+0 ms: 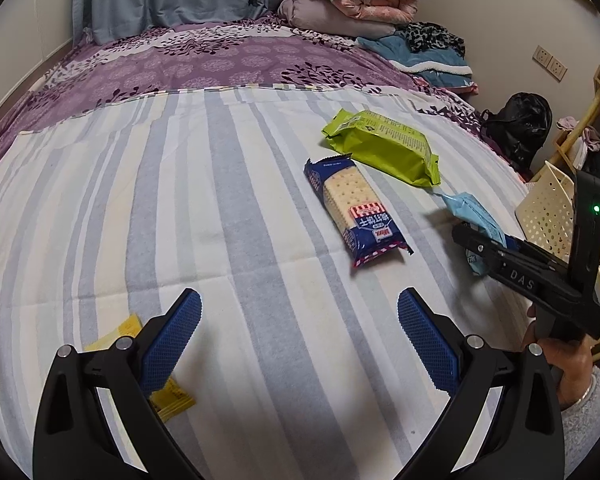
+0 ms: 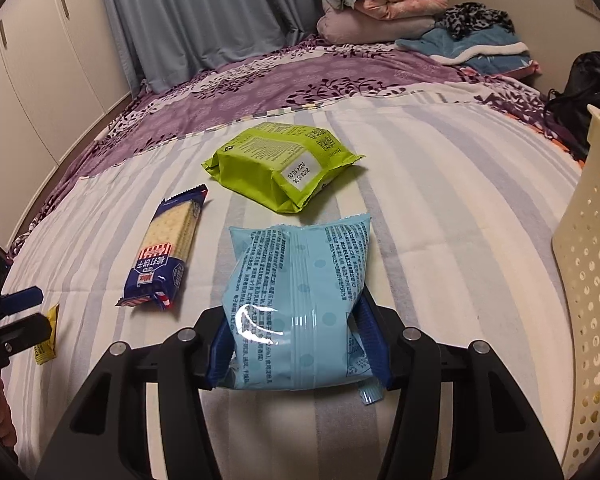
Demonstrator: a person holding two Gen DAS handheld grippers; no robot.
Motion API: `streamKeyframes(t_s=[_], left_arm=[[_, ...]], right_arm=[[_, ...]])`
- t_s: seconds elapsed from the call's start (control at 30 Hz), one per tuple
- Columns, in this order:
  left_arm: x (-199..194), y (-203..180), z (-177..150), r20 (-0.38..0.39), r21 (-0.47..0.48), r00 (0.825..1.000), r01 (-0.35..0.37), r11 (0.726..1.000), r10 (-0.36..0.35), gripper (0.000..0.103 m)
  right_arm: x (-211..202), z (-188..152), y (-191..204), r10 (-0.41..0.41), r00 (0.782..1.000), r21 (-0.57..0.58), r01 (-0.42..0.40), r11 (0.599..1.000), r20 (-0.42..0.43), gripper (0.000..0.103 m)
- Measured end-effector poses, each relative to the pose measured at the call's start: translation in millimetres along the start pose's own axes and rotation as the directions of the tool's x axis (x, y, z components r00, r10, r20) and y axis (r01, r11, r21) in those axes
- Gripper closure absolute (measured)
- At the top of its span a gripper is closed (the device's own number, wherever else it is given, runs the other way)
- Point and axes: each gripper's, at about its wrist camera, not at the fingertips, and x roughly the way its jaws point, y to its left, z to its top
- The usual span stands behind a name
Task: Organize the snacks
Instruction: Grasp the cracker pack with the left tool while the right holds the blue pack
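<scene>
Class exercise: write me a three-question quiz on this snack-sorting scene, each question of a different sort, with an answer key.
1. True or false: the right gripper is clamped on the light blue packet.
2. Which snack lies farthest up the bed? A) green packet B) cracker packet C) yellow sachet
3. Fill in: the left gripper is ____, with nothing between its pads.

Key: 1 true; 2 A; 3 open.

Right gripper [image 2: 298,344] pads pinch light blue snack bag [image 2: 300,300]; green pack [image 2: 280,168] ahead of fingers, cracker pack [image 2: 164,252] ahead-left, basket [image 2: 584,280] right.
</scene>
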Motion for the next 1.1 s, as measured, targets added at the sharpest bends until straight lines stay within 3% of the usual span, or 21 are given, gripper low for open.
streamKeyframes(t_s=[0.4, 0.83, 0.97, 1.07, 1.1], left_arm=[[37, -42, 41, -0.008, 0.024, 1.000, 0.028, 0.999, -0.028, 0.003], [95, -50, 66, -0.034, 0.008, 0.995, -0.095, 0.995, 0.095, 0.003], [107, -46, 64, -0.053, 0.000, 0.992, -0.118, 0.993, 0.118, 0.013], [108, -46, 60, -0.038, 0.013, 0.992, -0.122, 0.992, 0.122, 0.014], [107, -46, 59, -0.034, 0.018, 0.992, -0.125, 0.992, 0.125, 0.019]], right_arm=[[5, -4, -5, 0.017, 1.000, 0.032, -0.016, 0.999, -0.009, 0.048], [5, -5, -7, 0.032, 0.999, 0.044, -0.032, 0.999, -0.005, 0.047], [5, -5, -7, 0.029, 1.000, 0.042, -0.029, 0.999, -0.005, 0.047], [6, -5, -4, 0.021, 1.000, 0.035, -0.021, 0.999, -0.005, 0.047], [6, -6, -3, 0.020, 1.000, 0.033, -0.019, 0.999, -0.006, 0.047]])
